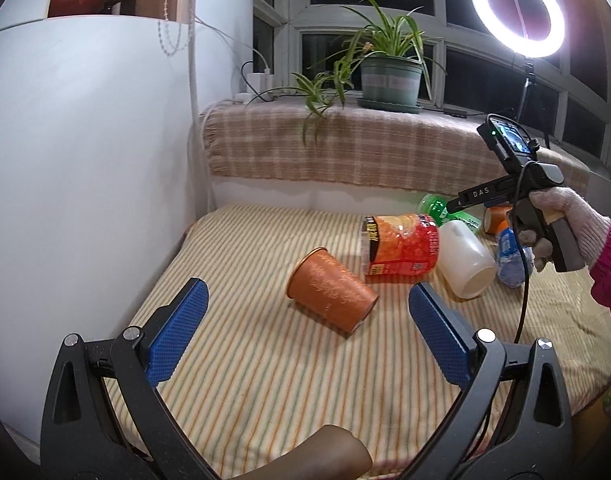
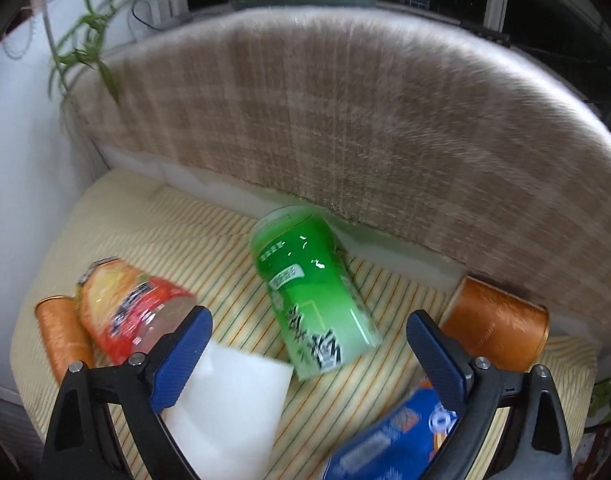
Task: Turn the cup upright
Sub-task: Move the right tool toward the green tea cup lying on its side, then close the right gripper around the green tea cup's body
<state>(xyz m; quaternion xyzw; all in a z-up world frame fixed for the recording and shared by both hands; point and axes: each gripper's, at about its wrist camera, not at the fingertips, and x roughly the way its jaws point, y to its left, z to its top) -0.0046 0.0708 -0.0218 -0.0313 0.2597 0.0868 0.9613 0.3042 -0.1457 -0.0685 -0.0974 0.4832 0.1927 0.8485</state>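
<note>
Striped yellow bedding (image 1: 241, 344) covers the work surface, backed by a plaid blanket (image 1: 345, 148) under a dark window with a potted plant (image 1: 389, 76) and a ring light (image 1: 517, 10).

Step in hand, as I judge it: approach, before any grasp. My left gripper (image 1: 307, 300) stands wide open and empty, jaws spread either side of the orange cup (image 1: 331, 294), which lies just ahead of the tips and untouched. My right gripper (image 2: 307, 334) is likewise open and holds nothing, raised over the far clutter; its view is blurred.

Condition of the cup: on its side on the bedding, tapered, orange with a pale patterned print. One round end faces left and back, the other faces me and to the right; I cannot tell which is the mouth. Near its far side lies a red-labelled jar (image 1: 399, 246), with a white cup (image 1: 467, 258) beyond.

Next move, in my estimate: advance the left jaws around the cup's wall, close gently since the wall looks thin, then rotate and set it on its base. Soft bedding may let it tip.
</note>
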